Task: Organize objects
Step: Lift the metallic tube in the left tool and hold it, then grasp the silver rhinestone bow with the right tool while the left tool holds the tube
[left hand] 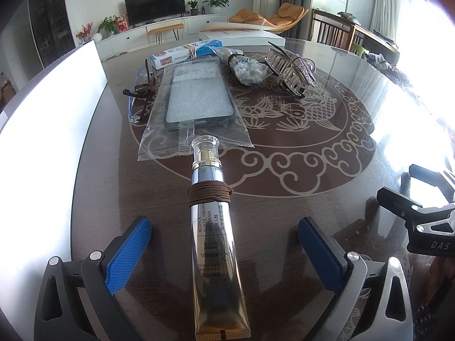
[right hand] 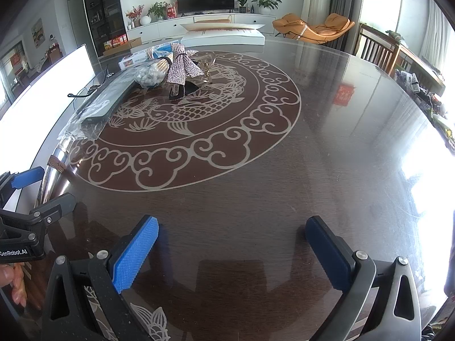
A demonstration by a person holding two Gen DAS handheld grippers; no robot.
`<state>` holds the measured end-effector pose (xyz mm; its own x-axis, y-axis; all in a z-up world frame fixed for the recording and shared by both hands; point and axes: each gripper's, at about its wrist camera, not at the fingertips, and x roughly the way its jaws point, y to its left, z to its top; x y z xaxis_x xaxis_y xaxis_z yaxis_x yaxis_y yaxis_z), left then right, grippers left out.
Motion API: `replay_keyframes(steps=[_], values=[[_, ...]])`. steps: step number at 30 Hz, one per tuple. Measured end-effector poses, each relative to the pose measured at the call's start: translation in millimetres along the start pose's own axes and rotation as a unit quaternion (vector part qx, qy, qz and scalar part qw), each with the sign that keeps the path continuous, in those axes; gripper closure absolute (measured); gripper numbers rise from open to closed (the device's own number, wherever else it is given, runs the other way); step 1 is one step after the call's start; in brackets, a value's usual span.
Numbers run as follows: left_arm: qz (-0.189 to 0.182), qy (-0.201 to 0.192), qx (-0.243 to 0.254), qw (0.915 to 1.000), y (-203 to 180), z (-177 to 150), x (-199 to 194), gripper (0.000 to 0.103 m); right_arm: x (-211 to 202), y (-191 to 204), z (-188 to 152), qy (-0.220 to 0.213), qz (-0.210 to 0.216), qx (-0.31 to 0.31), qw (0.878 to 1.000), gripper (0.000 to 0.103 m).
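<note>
Lying lengthwise at lower centre of the left wrist view, the eye cream tube point(left hand: 216, 250) sits between the left gripper point(left hand: 224, 244) pads, spread wide and not touching it. The right gripper point(right hand: 231, 244) gapes empty over bare table point(right hand: 312, 170); the bagged phone case point(left hand: 196, 99) lies mid-frame, beyond the tube's cap.

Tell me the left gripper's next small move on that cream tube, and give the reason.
Probably close the left gripper on the cream tube. The tube lies flat on the table between the two open blue pads, which stand apart from it on either side, so nothing holds it yet.
</note>
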<state>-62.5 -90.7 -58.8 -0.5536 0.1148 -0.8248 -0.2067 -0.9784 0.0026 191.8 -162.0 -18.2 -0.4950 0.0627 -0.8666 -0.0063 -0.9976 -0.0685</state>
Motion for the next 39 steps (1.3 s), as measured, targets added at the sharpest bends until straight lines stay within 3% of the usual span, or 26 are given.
replay_keyframes(steps=[29, 33, 36, 39], values=[[-0.002, 0.007, 0.002, 1.0000, -0.1, 1.3, 1.0, 0.000, -9.0, 2.2, 5.2, 0.001, 0.003, -0.004, 1.000, 0.000], [-0.014, 0.028, 0.019, 0.9993, 1.1, 3.0, 0.8, 0.000, -14.2, 3.2, 28.7, 0.024, 0.016, -0.023, 0.999, 0.000], [-0.016, 0.042, 0.025, 0.9987, 1.4, 3.8, 1.6, 0.000, 0.4, 4.2, 70.7, 0.070, 0.038, -0.030, 0.996, 0.000], [-0.017, 0.050, 0.026, 0.9983, 2.6, 5.8, 3.7, 0.000, 9.6, 10.7, 120.9, 0.071, 0.086, -0.015, 0.994, 0.000]])
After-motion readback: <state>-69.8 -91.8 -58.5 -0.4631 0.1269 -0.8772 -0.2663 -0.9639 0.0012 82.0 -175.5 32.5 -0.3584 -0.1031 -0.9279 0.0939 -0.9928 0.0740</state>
